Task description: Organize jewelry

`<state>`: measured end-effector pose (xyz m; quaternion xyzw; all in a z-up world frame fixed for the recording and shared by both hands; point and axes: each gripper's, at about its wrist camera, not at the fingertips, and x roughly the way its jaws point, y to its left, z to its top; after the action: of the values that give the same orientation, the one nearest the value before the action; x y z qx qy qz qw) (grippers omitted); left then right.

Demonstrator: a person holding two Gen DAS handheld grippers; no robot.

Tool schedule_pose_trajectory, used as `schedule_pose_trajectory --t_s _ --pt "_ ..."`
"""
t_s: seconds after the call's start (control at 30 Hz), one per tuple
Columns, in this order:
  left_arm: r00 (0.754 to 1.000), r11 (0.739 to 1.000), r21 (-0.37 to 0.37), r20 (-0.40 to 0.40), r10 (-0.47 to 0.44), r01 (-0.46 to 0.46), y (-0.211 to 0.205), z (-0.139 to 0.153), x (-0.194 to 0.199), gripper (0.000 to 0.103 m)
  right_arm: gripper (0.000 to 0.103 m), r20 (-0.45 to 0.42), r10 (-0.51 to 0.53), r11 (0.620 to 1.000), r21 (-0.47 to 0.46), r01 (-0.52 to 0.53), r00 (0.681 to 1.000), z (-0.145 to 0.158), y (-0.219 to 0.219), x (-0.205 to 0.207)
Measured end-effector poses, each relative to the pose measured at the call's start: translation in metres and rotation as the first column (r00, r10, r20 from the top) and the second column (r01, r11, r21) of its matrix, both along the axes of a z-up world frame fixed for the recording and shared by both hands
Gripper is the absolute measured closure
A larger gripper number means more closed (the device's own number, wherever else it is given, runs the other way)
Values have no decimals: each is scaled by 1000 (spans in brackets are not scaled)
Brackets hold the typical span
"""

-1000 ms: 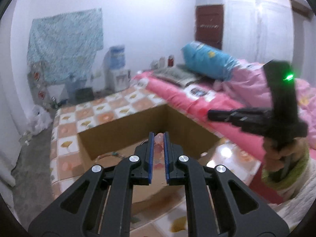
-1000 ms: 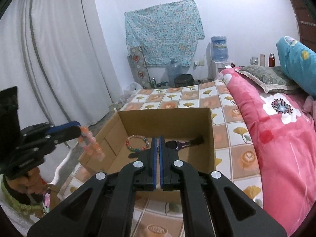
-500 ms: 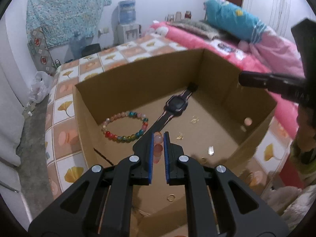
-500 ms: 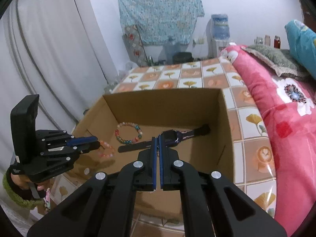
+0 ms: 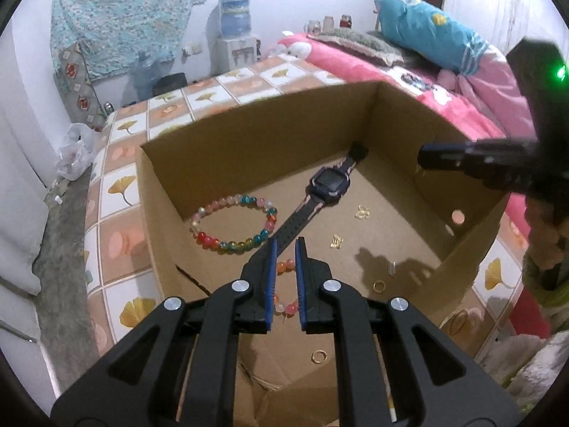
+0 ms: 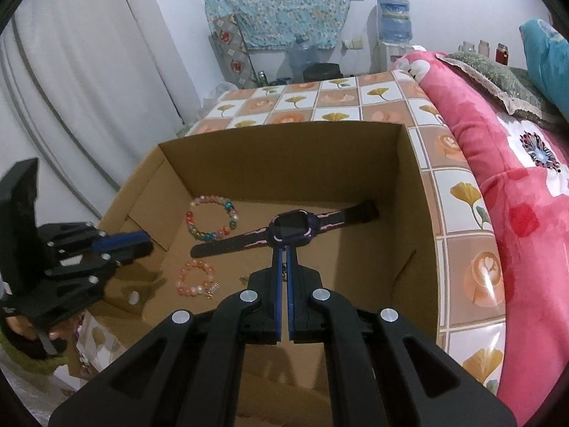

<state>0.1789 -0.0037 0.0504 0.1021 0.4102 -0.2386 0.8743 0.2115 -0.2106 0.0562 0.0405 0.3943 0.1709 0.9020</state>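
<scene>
An open cardboard box (image 5: 249,142) (image 6: 419,213) sits on the tiled bedspread. On its floor lie a multicoloured bead bracelet (image 5: 233,224) (image 6: 211,217), a dark watch (image 5: 329,181) (image 6: 293,227) and a pink-orange bead bracelet (image 6: 195,277) (image 5: 284,267). My left gripper (image 5: 283,245) (image 6: 142,243) is open over the box's near-left edge, just above the pink bracelet, which lies free on the floor. My right gripper (image 6: 284,252) (image 5: 425,156) is shut and empty, held over the box near the watch.
Small gold rings and charms (image 5: 362,211) are scattered on the box floor. A pink quilt (image 6: 515,178) and blue pillow (image 5: 426,32) lie to the right. A water dispenser (image 5: 234,35) and curtain (image 6: 89,71) stand behind.
My left gripper lowered into the box, opened and let go of the pink bracelet, which now lies on the box floor. My right gripper moved closer over the box.
</scene>
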Motion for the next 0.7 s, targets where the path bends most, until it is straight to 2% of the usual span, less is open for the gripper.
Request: schedule_pose_trajectory --t_s 0.13,0.27,0.37,0.47,0.57,0.6,0.7 --pt "999 1000 -27 48 14 -13 1 14 -7 71 99 -16 -25 1000 -6 25 1000 -1 -4 3" --pt "995 999 -45 95 25 -20 -1 26 -16 44 98 -14 -36 998 44 37 999 6 -13 2" --pt "995 997 -70 102 23 -16 -3 31 -21 41 90 7 -50 997 63 49 999 14 -18 -2" --pt "994 995 -95 109 25 -14 -4 36 -29 36 88 38 -65 995 73 62 997 25 -21 -11" --pt "993 993 -116 120 21 -7 -4 42 -39 27 79 77 -77 994 84 71 994 36 -25 -25" --pt "991 992 -125 131 22 -5 -3 45 -43 22 76 85 -84 993 85 76 993 38 -26 -29" --pt "983 992 -127 180 24 -1 -4 53 -58 18 72 104 -98 991 97 88 990 45 -28 -44"
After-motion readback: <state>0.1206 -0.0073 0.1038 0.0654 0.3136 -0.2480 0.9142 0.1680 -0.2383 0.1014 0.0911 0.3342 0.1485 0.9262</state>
